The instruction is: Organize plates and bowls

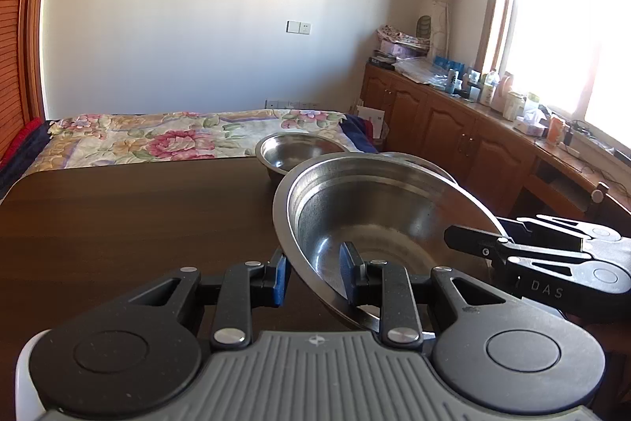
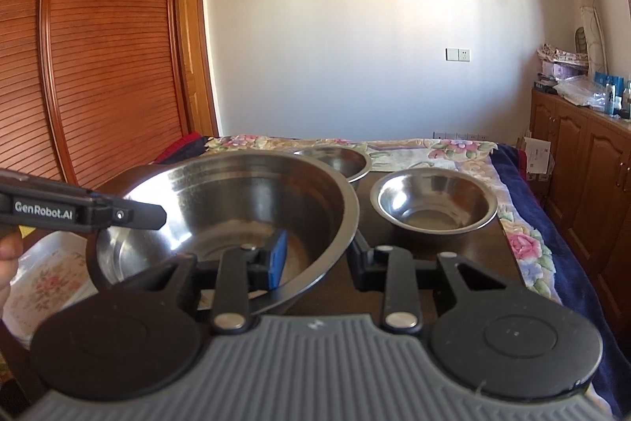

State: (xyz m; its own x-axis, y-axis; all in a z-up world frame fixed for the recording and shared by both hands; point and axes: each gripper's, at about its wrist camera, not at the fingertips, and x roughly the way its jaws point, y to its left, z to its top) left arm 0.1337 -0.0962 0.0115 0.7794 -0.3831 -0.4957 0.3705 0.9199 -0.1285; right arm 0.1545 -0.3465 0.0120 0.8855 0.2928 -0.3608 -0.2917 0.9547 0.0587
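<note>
Over the dark table (image 1: pixel 118 216), both the left claw (image 1: pixel 311 275) and right claw (image 2: pixel 315 259) pinch the big steel bowl's (image 1: pixel 374 208) rim.

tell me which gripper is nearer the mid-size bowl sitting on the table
Right. The right gripper grips the big bowl's rim beside the mid-size bowl; the left gripper grips the big bowl's opposite rim.

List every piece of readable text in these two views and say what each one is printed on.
"GenRobot.AI": white print on the left gripper, on its black finger over the big steel bowl.
"DAS": pale letters on the right gripper, on its black body in the left wrist view.
Labels on the bottles and boxes along the wooden sideboard: too small and blurred to read.
</note>
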